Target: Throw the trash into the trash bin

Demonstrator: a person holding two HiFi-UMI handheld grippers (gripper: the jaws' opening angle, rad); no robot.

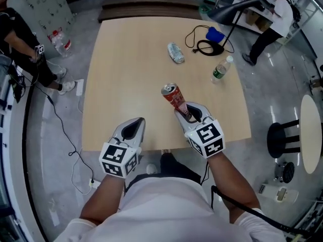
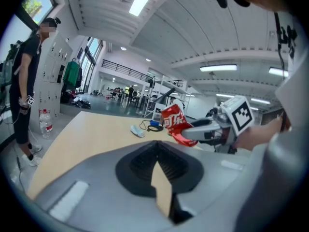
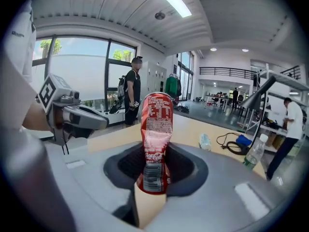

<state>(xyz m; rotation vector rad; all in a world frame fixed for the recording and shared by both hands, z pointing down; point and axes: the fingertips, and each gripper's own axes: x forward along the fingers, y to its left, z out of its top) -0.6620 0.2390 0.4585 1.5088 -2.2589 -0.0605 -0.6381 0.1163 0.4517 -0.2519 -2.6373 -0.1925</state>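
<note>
A crushed red soda can sticks up and away from my right gripper, which is shut on its lower end above the near part of the wooden table. The right gripper view shows the can upright between the jaws. My left gripper hangs beside it to the left with its fingertips together and nothing between them. From the left gripper view the can and right gripper show at the right. No trash bin is in any view.
A crushed clear bottle lies mid-table and a plastic bottle stands near the right edge. A black cable with a blue pack lies at the far right. A black stool and round white table stand right; people stand left and far right.
</note>
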